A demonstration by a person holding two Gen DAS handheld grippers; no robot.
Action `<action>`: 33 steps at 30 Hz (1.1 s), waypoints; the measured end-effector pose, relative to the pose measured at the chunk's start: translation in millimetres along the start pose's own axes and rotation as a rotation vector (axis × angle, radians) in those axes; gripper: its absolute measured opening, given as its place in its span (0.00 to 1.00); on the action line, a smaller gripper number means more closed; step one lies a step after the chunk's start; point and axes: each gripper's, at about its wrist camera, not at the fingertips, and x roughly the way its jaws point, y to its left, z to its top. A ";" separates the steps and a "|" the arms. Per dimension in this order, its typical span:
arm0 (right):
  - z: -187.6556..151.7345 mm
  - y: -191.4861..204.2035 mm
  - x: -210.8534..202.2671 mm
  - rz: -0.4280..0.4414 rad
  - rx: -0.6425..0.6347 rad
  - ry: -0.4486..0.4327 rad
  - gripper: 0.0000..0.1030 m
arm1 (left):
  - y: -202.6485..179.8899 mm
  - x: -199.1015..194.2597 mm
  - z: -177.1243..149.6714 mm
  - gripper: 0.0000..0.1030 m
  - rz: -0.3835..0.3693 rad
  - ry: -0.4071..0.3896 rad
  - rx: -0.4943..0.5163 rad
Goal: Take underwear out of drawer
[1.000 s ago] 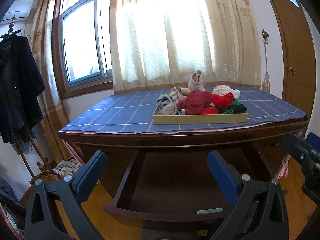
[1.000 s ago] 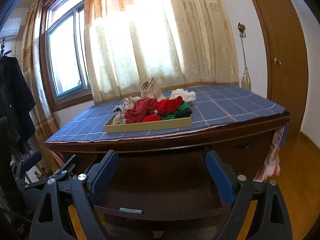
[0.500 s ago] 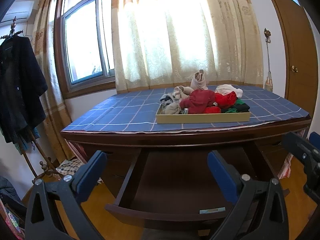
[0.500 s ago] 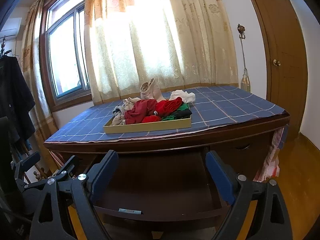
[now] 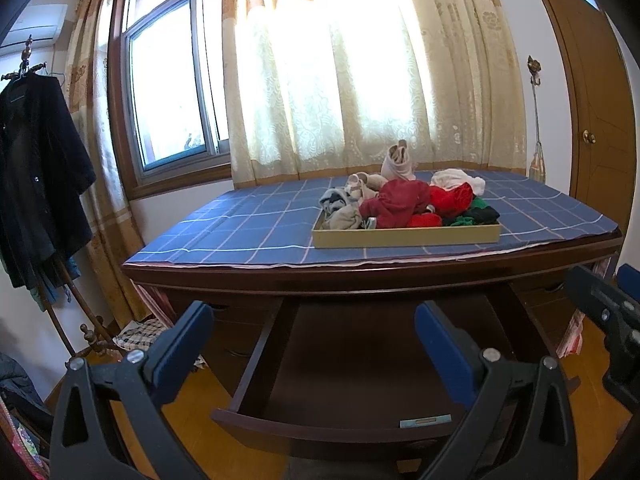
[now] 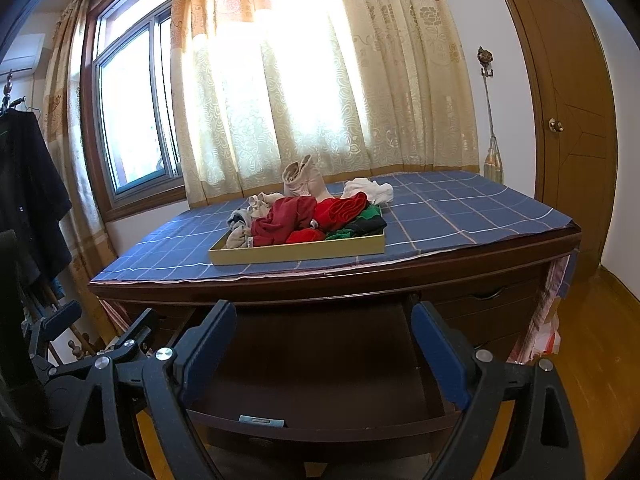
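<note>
Nothing has changed over the last sec: both grippers hover just in front of the pulled-out drawer (image 5: 344,364), left gripper (image 5: 312,344) and right gripper (image 6: 322,340) with jaws wide apart and empty, so the task looks about done. The drawer's floor reads bare, tho it's dark, w/ 1 small label at its front lip. The underwear (image 5: 404,206), crumpled red, green, grey and white pieces, sits above the drawer in the tray (image 5: 404,237) on the desk.

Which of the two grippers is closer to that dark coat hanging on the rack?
Left. The left gripper sits on the side of the dark coat; the right gripper sits beyond it, toward the door.
</note>
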 end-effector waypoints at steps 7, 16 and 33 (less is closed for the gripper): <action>-0.8 2.0 0.4 0.001 -0.002 0.003 0.88 | 0.3 0.1 0.1 1.00 0.000 0.001 0.000; -1.8 2.9 1.0 0.001 -0.003 0.004 0.88 | 0.2 0.2 0.1 1.00 0.000 0.002 0.000; -1.7 2.5 1.5 0.001 -0.003 0.005 0.88 | 0.0 -0.3 1.6 1.00 -0.003 -0.006 0.000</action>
